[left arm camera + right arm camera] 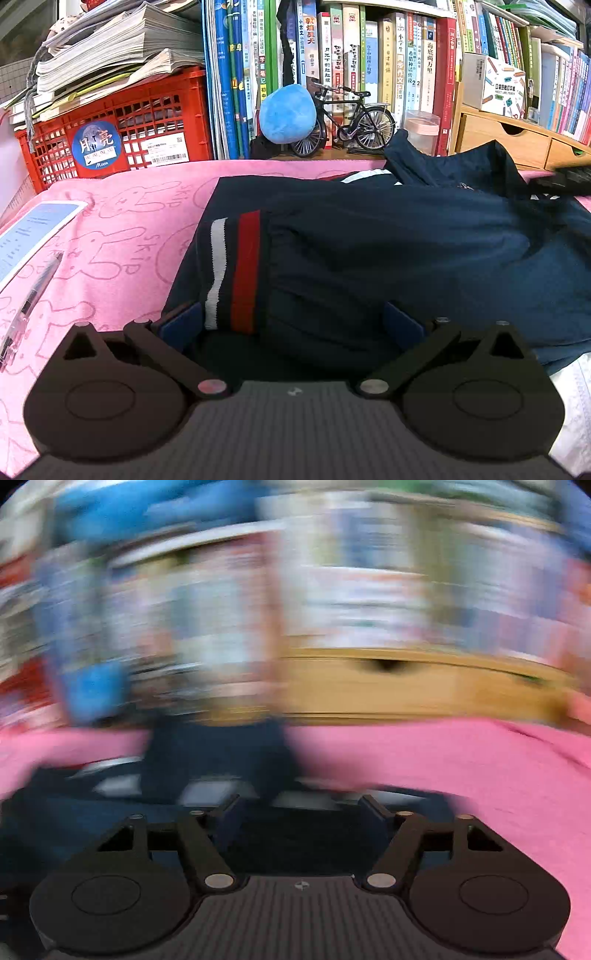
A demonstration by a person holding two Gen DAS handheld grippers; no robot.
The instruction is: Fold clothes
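A navy jacket (369,251) with a red and white striped band (240,266) lies crumpled on the pink towel (122,229). My left gripper (291,325) is open wide at the jacket's near edge, and the striped part bulges between its blue fingers (181,325). The right wrist view is badly smeared by motion. In it my right gripper (303,816) stands with its jaws apart over navy cloth (221,760), above the pink towel (461,768). A dark shape (565,177) at the right edge of the left wrist view may be that gripper.
Behind the towel stand a red crate (118,125) under stacked papers, a row of books (369,55), a blue plush ball (288,114), a model bicycle (351,122) and wooden drawers (509,136). A sheet of paper (33,236) and a pen (29,302) lie at the left.
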